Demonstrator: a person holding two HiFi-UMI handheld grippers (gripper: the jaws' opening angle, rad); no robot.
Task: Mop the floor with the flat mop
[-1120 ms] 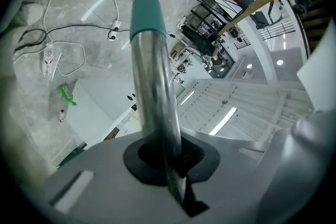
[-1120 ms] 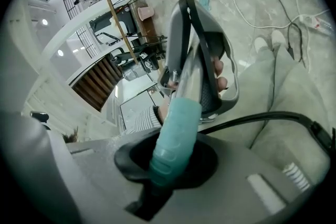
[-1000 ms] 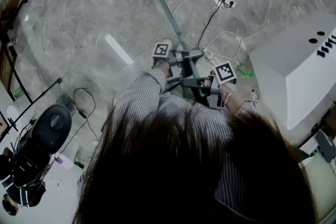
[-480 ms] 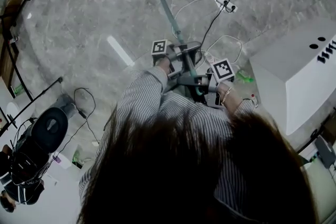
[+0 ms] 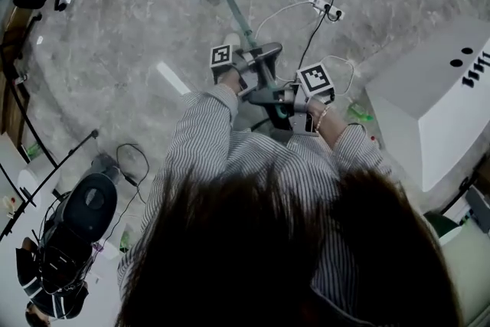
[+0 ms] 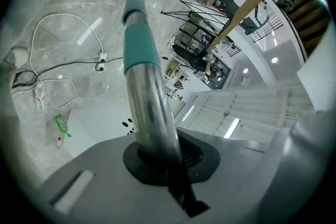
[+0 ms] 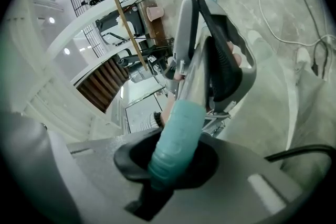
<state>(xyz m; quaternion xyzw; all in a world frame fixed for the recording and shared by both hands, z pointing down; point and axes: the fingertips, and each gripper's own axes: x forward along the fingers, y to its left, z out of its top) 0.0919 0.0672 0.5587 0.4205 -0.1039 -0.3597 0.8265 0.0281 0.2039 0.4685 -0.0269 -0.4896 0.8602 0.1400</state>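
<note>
Centrally, the left gripper (image 5: 259, 60) is clamped on the mop (image 6: 140, 55) pole's metal part, the right gripper (image 5: 274, 97) on its teal grip. The mop's pad rests on the floor (image 5: 115, 34), upper middle.

I'm clamping right gripper (image 7: 167, 168) around teal ribbed plastic grip of mop handle (image 7: 177, 136). Grey left gripper (image 7: 223, 55) is holding silver metal pole (image 7: 195, 76) farther along, over grey marble floor (image 7: 273, 107).
</note>
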